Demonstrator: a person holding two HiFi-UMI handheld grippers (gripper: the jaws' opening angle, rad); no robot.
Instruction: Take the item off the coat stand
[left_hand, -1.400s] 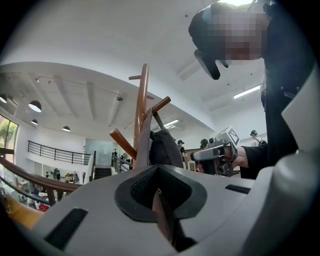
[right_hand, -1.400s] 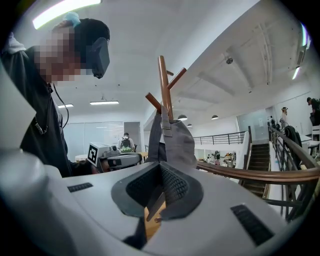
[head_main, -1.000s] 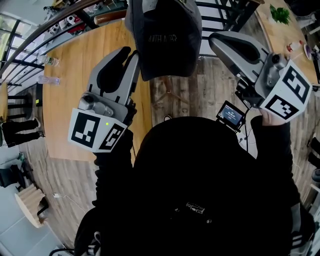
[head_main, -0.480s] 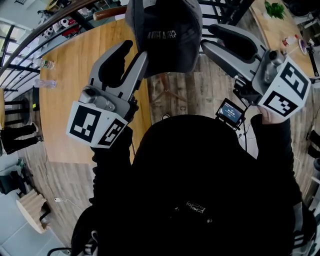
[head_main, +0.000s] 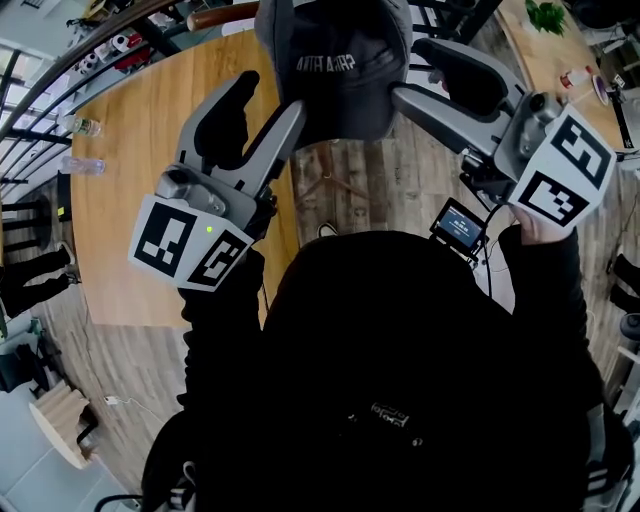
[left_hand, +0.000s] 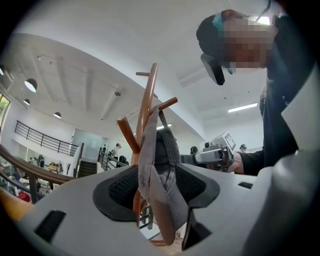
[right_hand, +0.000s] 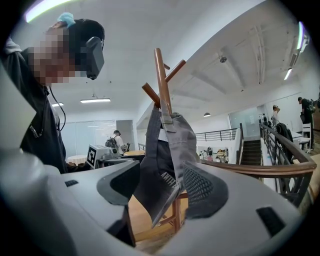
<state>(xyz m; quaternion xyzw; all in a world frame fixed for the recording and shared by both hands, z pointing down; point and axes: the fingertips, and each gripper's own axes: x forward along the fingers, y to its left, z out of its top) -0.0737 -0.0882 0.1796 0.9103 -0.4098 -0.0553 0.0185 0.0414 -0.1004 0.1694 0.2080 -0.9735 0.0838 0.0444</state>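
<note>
A dark grey fabric cap (head_main: 335, 65), soft and a little creased, with a stiff curved brim and pale embroidered letters, hung on a reddish-brown wooden coat stand (right_hand: 161, 80), a smooth round pole with short pegs that rose slanting from its top. The cap's back strap lay against the pole just under the pegs, and the crown and brim hung down beside it. Far below, the head view showed a round table of light wood (head_main: 150, 150) and a floor of grey-brown planks (head_main: 400, 180). The room was large and bright, with a white ceiling (left_hand: 100, 50), long lamps and a dark metal railing (left_hand: 42, 141) along an upper level. The left gripper (head_main: 268, 100), of smooth light grey plastic with ribbed black pads (left_hand: 120, 187), had its jaws wide apart. The lower part of the cap and the pole stood between them, and the cloth was not pinched. The right gripper (head_main: 415, 72) came from the other side, its jaws also spread. The cap's brim hung in the gap, close against one pad, but nothing was clamped.
</note>
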